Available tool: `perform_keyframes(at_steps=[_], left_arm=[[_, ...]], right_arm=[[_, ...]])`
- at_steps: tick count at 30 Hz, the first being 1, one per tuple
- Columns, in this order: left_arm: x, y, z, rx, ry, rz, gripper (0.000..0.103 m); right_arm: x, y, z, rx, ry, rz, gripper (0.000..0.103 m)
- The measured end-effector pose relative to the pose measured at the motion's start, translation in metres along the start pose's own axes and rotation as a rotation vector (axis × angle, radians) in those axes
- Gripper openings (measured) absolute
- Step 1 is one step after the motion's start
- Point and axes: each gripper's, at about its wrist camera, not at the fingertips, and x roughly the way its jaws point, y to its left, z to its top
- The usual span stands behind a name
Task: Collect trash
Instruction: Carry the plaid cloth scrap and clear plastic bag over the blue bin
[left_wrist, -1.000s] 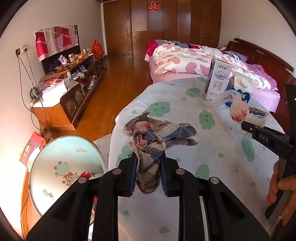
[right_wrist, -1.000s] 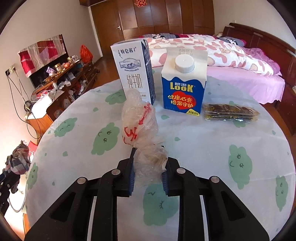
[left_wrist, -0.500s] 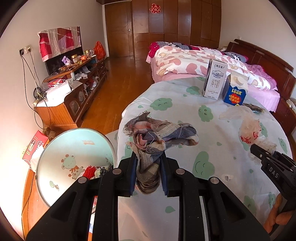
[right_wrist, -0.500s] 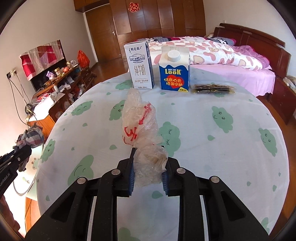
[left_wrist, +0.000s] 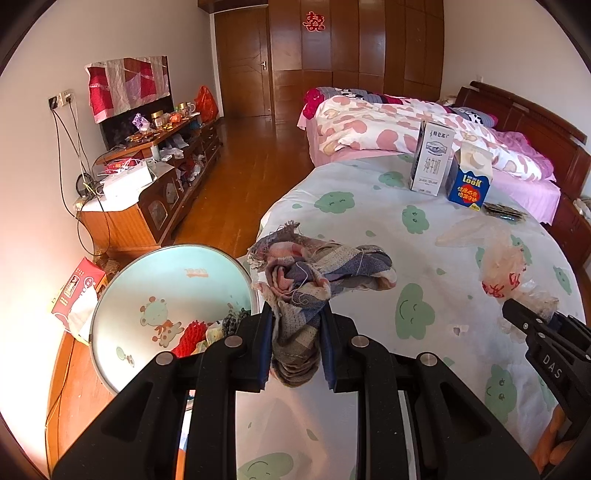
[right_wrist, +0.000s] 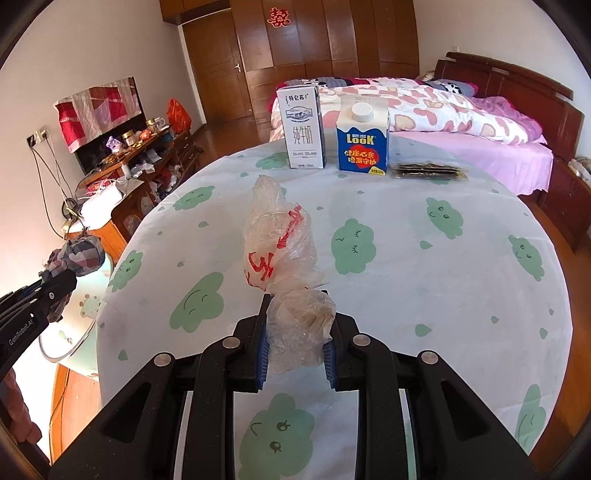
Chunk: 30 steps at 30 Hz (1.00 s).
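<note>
1. The left tool (left_wrist: 297, 341) is clenched on a wadded plaid cloth (left_wrist: 321, 269), which bunches above the jaws and hangs a little below them. The right tool (right_wrist: 297, 345) grips a crumpled clear plastic bag (right_wrist: 280, 251) with red print, its upper part standing up over the tabletop (right_wrist: 424, 288).

2. Since a second ago both tools have drawn back from the far side of the tabletop with their loads, neither grip changing. The cartons that loomed close in the right wrist view now sit well away, and much more of the bin shows in the left wrist view.

3. Just left of the cloth, below the tabletop's edge, stands the pale green bin (left_wrist: 155, 280), open-mouthed, with red and dark scraps already at its bottom. The cloth looks close to a drop; the bag has farther to travel.

4. At the far side remain a white milk carton (right_wrist: 303, 129), a blue carton (right_wrist: 364, 142) beside it, and a flat dark packet (right_wrist: 428, 171). I'd judge these are left to collect.
</note>
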Motion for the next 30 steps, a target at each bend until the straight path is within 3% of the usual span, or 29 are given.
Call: perform_keyframes(at_steps=[30], left_arm=[[-0.024,0.066,-0.019,-0.086,-0.024,0.081,0.022]], right_arm=[[-0.021,0.090,-0.017,-0.140,-0.008,0.111,0.025]])
